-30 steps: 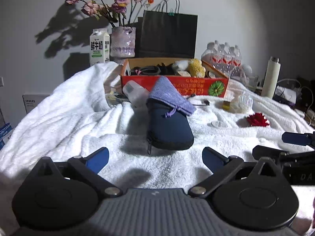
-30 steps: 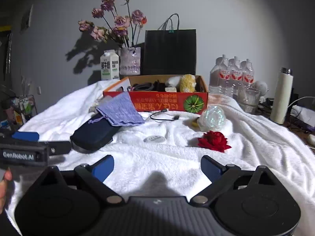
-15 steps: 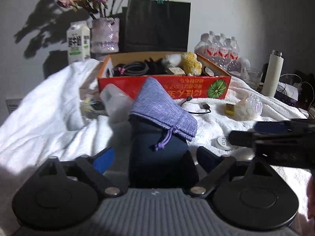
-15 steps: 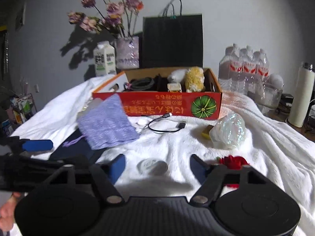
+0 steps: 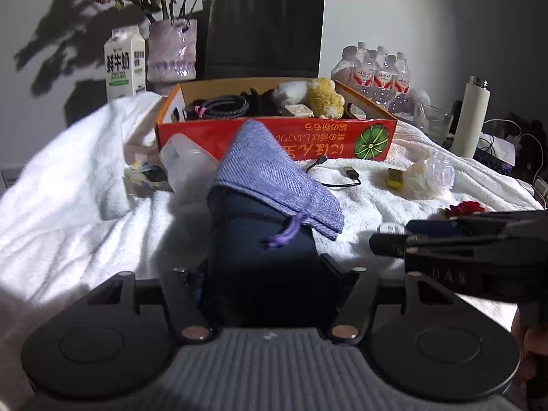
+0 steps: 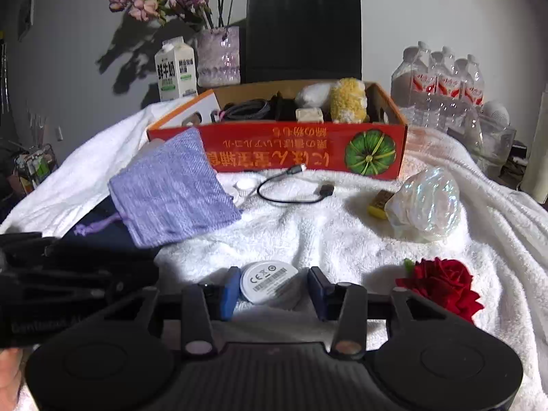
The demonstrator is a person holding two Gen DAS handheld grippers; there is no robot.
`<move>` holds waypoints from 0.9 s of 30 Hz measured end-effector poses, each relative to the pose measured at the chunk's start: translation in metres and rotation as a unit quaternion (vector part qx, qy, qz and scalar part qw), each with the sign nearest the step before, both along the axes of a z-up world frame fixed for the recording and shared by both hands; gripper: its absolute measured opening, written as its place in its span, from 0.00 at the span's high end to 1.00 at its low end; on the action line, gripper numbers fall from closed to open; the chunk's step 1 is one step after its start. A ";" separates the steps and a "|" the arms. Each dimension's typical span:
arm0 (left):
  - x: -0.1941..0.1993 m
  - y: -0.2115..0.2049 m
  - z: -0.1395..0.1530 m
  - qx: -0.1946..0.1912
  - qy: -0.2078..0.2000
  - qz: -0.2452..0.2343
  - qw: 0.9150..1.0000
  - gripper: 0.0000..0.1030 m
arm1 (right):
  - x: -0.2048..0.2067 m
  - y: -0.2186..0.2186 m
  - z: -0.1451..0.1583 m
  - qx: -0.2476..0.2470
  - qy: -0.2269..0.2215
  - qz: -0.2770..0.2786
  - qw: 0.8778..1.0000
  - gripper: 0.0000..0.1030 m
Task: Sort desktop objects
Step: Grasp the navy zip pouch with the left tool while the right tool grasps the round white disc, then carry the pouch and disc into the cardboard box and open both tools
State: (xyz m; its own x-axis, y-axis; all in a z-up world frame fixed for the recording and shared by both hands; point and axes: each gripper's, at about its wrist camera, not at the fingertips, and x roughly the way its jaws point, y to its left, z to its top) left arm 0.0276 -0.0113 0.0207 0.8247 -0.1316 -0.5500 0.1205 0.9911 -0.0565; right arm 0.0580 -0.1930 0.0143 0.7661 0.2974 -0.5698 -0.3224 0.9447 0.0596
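Both hand-held grippers are set around their targets.

The navy case (image 5: pixel 263 267) is clamped by the left hand-held gripper (image 5: pixel 265 274); the white disc (image 6: pixel 269 282) is bracketed, ungripped, by the released right hand-held gripper (image 6: pixel 272 287), the sorting box (image 6: pixel 277 147) lying at 12 o'clock.

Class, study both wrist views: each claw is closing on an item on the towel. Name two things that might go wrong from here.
1. The purple drawstring pouch lies loose on the dark zip case that the left claw grips; lifting may tip it off.
2. The right claw straddles the flat white disc lying on the soft white towel; the pads may snag towel or lose the thin edge.
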 end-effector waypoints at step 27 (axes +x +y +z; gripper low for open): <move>-0.050 0.019 0.086 -0.042 -0.088 0.028 0.995 0.45 | -0.127 -0.010 0.031 0.043 -0.040 0.042 0.997 0.63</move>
State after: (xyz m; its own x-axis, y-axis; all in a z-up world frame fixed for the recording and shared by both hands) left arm -0.0220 0.0077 0.1070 0.9150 -0.1224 -0.3845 0.0811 0.9892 -0.1218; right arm -0.0689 -0.2028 0.0449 0.7785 0.4076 -0.4774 -0.4078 0.9065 0.1090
